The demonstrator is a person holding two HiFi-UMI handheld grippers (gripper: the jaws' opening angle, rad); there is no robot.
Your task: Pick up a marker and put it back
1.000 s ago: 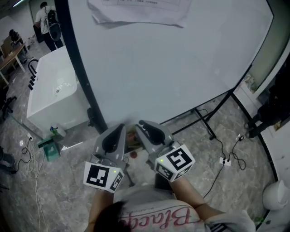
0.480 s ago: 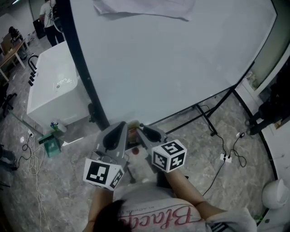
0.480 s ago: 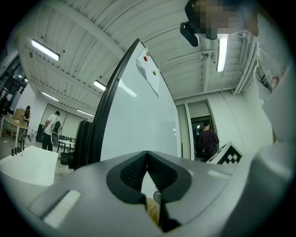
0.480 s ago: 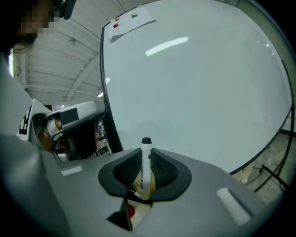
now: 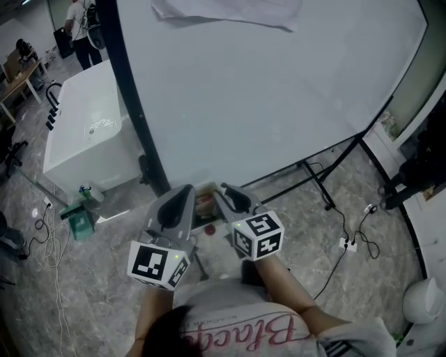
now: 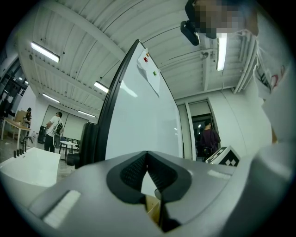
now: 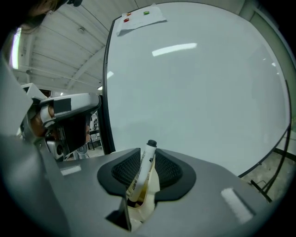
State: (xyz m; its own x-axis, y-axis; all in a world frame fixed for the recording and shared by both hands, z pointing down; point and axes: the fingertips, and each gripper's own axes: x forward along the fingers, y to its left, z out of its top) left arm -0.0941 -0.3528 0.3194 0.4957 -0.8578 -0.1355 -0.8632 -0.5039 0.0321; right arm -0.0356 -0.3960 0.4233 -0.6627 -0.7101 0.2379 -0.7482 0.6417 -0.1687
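Large glossy white whiteboard (image 5: 279, 104) on a black frame fills most of the head view, with a white paper sheet (image 5: 223, 10) stuck at its top edge. A white rectangular tub (image 5: 77, 143) stands on the floor to its left. No desk in view.

Both grippers are low centre and close together, aimed at the board's bottom edge.

Left gripper (image 6: 147, 155): jaws pressed together, nothing between them. Idle.

Right gripper (image 7: 149, 155): jaws opening with the marker between them. There is a gap on the right-hand pad side, so the pads don't look clamped on it.

A cream-coloured open holder (image 7: 145, 203) sits just below the right jaws.

The white-barrelled marker with black cap (image 7: 142, 171) has its lower end down in the holder. Its cap end is up and tilted toward the upper right, poking just past the jaw tips. There is print on the barrel, too small to read.

Judgement: this reads as the put-back step, with the marker already seated and being let go.

- **Handling:** likely light and stiff, a smooth plastic barrel that is somewhat slippery.
- **Where to grip:** best hold is mid-barrel, below the cap, with the pads flat across it.
- **What to avoid:** gripping the cap risks pulling it off. A grip near the tip end would let it swing.
- **Fragility:** not fragile, so moderate squeeze is enough.
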